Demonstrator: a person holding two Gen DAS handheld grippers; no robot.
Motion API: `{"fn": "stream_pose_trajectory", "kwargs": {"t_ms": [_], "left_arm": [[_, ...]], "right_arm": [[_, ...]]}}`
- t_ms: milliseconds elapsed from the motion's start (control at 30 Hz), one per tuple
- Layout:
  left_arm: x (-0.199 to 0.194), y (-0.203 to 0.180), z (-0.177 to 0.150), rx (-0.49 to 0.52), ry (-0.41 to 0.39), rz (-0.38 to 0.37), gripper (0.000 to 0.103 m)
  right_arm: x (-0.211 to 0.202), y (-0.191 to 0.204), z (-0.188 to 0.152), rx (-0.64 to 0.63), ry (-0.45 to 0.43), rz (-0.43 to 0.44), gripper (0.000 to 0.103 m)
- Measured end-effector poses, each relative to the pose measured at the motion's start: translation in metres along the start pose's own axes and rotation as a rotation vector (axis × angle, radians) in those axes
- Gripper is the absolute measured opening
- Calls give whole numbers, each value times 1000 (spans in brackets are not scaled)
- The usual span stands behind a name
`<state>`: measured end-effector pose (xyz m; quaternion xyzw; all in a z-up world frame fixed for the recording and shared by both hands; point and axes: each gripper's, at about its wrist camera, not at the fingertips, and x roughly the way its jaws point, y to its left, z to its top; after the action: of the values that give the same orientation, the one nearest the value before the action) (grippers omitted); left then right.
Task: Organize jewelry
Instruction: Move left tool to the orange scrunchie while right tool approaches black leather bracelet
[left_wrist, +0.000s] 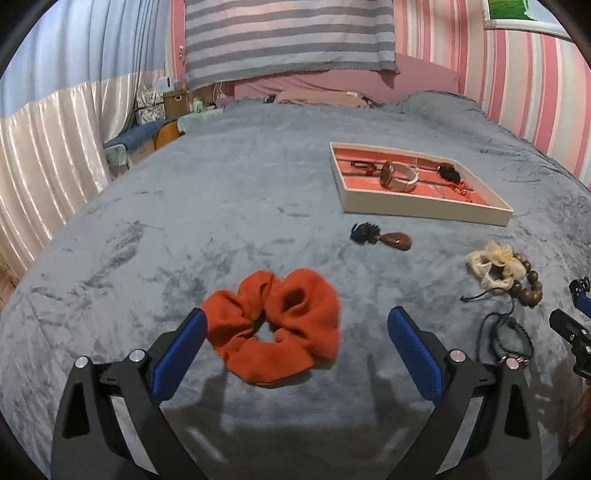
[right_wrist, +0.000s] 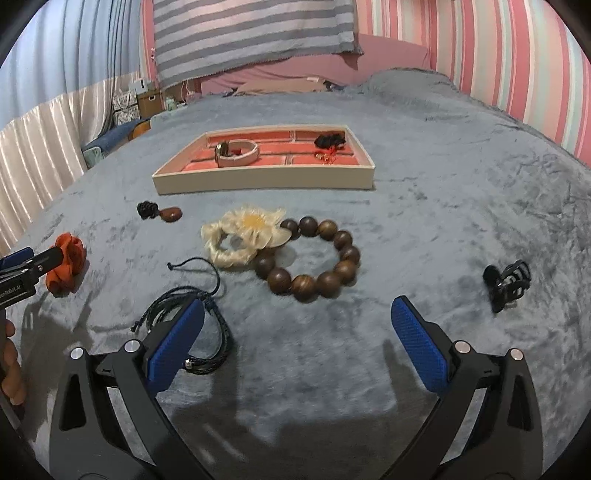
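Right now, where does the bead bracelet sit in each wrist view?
Left wrist: bead bracelet at the far right edge, partly under the cream scrunchie, right of the open left gripper.
Right wrist: bead bracelet at centre, ahead of the open right gripper, its left side tucked under the cream scrunchie.
Shared landmark: the tray lies beyond it in both views.

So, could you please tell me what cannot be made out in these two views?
- Braided black bracelet: right wrist view, partly hidden behind the right gripper's left finger.
- Small gold and red pieces in the tray: too small to identify.
- Orange scrunchie: right wrist view, partly covered by the left gripper.
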<state>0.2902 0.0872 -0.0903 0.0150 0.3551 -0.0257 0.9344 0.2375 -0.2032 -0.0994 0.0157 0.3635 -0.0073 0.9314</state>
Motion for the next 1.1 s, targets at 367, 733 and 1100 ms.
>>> {"fn": "stream_pose_trajectory", "kwargs": {"t_ms": [367, 733, 1100], "left_arm": [[20, 8, -2, 33, 32, -18, 96], [25, 16, -2, 35, 25, -55, 96], [32, 16, -6, 41, 44, -83, 94]], "right_arm": [[19, 12, -4, -11, 69, -8, 93], [38, 29, -11, -41, 151, -5, 67], [42, 40, -13, -87, 149, 10, 16]]}}
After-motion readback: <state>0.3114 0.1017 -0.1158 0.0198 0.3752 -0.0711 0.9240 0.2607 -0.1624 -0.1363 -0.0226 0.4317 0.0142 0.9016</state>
